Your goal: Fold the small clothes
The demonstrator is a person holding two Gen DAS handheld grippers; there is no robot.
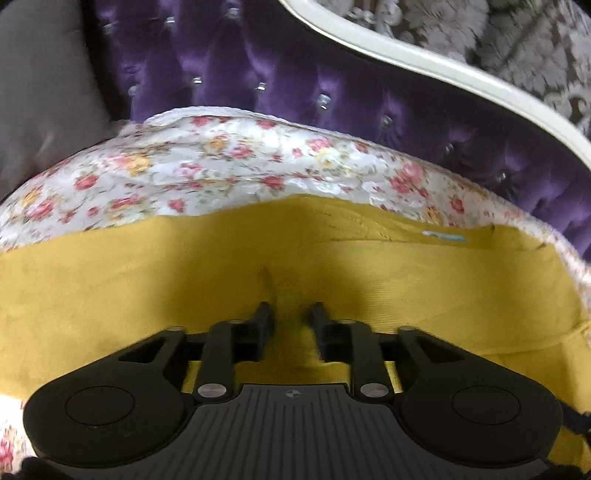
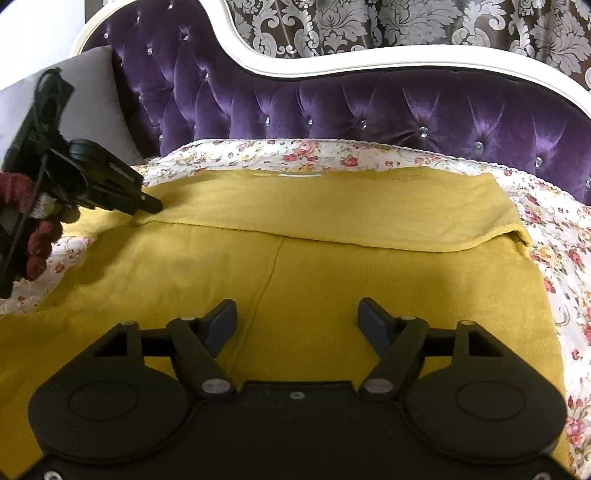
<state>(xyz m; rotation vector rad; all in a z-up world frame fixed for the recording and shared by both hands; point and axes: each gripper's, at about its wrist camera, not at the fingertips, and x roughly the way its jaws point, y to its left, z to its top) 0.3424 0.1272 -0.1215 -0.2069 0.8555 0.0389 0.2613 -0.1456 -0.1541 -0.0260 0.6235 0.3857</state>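
A mustard-yellow knit garment (image 2: pixel 332 266) lies spread on a floral bed cover (image 2: pixel 554 236). Its far part is folded over toward me, with the fold edge running across (image 2: pixel 369 240). My left gripper (image 1: pixel 290 314) has its fingers nearly together with a pinch of the yellow fabric (image 1: pixel 258 258) between them, at the garment's left end; it also shows in the right wrist view (image 2: pixel 147 203). My right gripper (image 2: pixel 297 317) is open and empty, hovering low over the near part of the garment beside a seam (image 2: pixel 266 280).
A purple tufted headboard (image 2: pixel 369 107) with a white frame (image 2: pixel 280 70) stands behind the bed. A grey pillow (image 2: pixel 92 96) leans at the back left. A patterned curtain (image 2: pixel 406 26) hangs behind. The floral cover shows on the right and left of the garment.
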